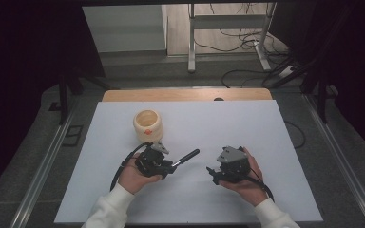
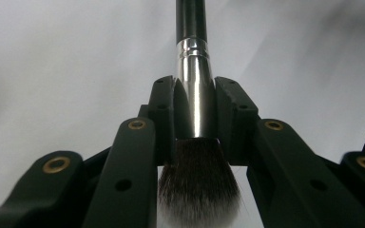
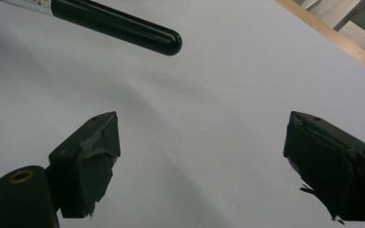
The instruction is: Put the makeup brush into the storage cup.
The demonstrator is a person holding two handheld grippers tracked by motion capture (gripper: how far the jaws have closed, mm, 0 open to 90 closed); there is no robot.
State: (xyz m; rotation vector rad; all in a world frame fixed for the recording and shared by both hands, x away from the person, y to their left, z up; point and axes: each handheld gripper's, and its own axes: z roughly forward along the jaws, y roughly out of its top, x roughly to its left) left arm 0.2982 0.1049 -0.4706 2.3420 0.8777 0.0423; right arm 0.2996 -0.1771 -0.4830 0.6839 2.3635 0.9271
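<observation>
Place: lab recording rig | Showing it: black curtains (image 1: 24, 71) enclosing a white desk (image 1: 247, 137), cables (image 1: 237, 40) trailing across floor, metal stand legs (image 1: 191, 42) standing behind

Grey floor (image 1: 138, 71) with loose cables (image 1: 240, 40) beyond the white-topped table (image 1: 247, 128).

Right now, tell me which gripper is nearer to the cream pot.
Left. The left gripper, shut on the makeup brush, sits just in front of the cream pot. The right gripper, jaws open and empty, is farther off, to the pot's right.
</observation>
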